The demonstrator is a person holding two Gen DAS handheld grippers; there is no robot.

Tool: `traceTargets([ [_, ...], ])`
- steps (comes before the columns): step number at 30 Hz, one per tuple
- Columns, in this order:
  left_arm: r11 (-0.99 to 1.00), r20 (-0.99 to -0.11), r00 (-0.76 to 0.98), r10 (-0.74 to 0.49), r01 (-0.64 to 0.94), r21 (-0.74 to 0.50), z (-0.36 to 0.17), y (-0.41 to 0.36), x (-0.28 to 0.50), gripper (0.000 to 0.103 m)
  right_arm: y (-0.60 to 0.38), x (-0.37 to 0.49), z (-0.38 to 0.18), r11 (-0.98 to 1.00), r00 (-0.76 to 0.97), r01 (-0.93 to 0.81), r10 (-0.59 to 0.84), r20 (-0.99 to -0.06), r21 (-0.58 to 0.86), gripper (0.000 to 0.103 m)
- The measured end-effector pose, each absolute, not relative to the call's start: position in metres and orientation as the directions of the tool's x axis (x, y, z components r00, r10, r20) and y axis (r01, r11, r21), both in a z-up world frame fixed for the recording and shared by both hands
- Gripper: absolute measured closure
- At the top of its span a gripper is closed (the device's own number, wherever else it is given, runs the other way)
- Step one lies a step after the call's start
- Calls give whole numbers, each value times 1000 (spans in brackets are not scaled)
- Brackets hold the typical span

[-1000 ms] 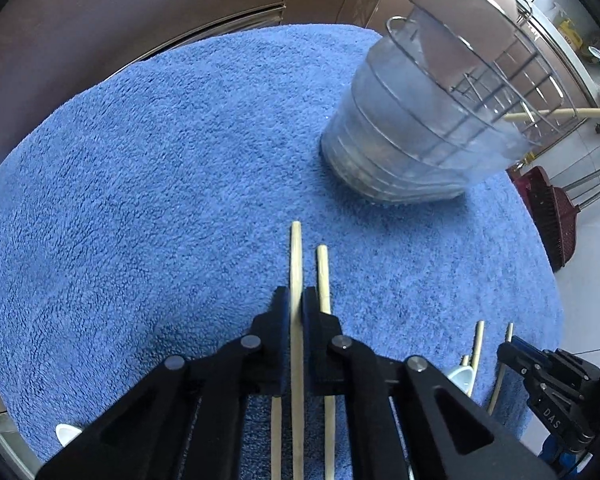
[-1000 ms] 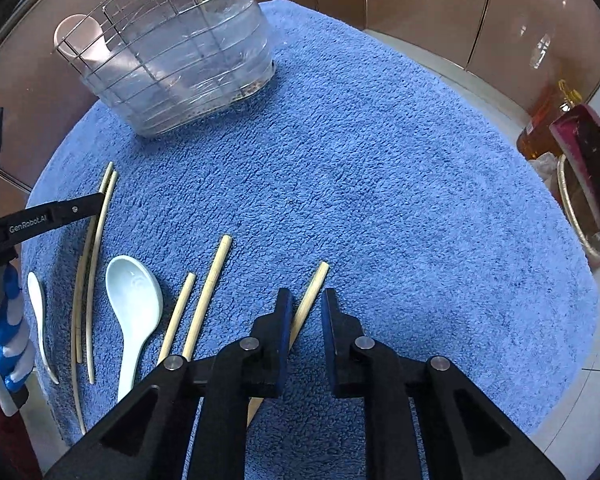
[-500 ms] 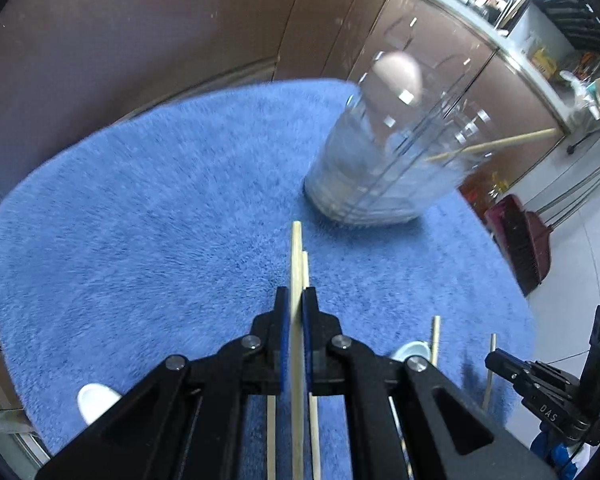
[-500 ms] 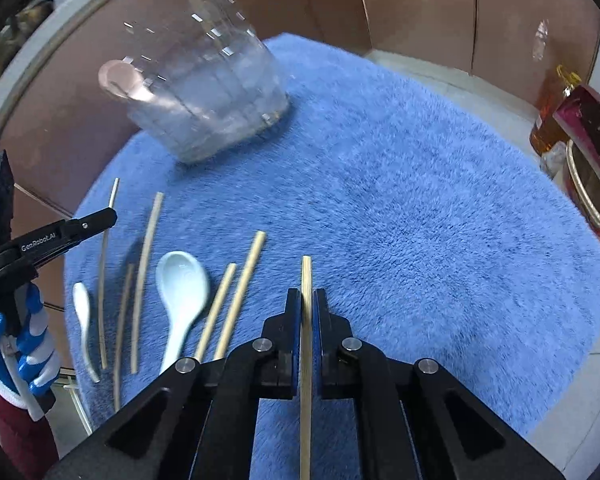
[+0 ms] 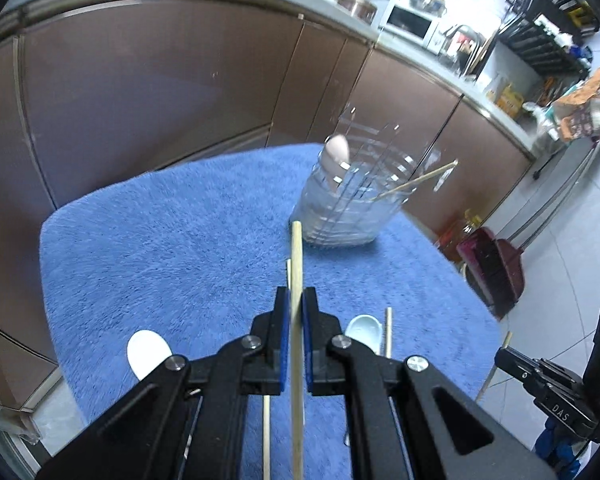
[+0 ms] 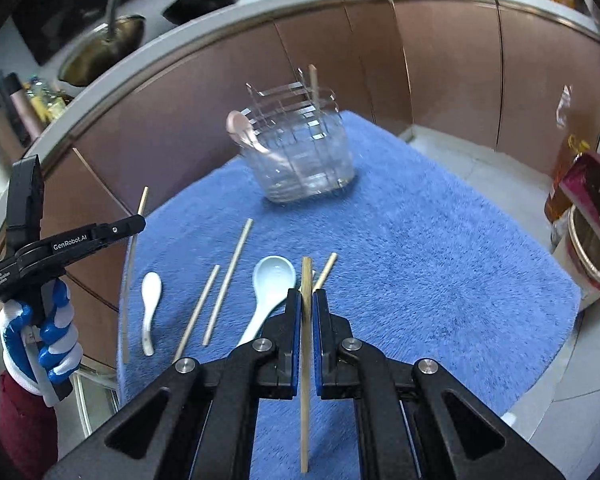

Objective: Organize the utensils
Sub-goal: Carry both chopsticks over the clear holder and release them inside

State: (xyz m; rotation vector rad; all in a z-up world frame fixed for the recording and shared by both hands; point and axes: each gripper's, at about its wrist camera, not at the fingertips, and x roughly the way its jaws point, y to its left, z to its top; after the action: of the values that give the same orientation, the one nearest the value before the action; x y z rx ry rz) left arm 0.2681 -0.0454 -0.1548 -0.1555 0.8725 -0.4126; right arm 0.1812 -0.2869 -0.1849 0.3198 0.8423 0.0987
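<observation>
Brown kitchen cabinets back the blue-towelled surface, where each tool, left and right, pinches one chopstick lengthwise, which may twist loose or snag the wire holder rim.

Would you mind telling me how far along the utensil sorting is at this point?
Early to midway. Done: the clear holder already contains a pink spoon and one chopstick. In hand: the left claw and right claw are each shut on a chopstick. Left: on the blue towel lie a large white spoon, a small white spoon and several loose chopsticks.
</observation>
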Motion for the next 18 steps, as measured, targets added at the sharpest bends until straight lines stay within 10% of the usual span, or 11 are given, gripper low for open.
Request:
traceTargets([
  [18, 890, -552, 698, -456, 363, -276, -84, -60, 220, 98, -279, 138, -108, 938, 815, -83, 258, -519, 336, 98],
])
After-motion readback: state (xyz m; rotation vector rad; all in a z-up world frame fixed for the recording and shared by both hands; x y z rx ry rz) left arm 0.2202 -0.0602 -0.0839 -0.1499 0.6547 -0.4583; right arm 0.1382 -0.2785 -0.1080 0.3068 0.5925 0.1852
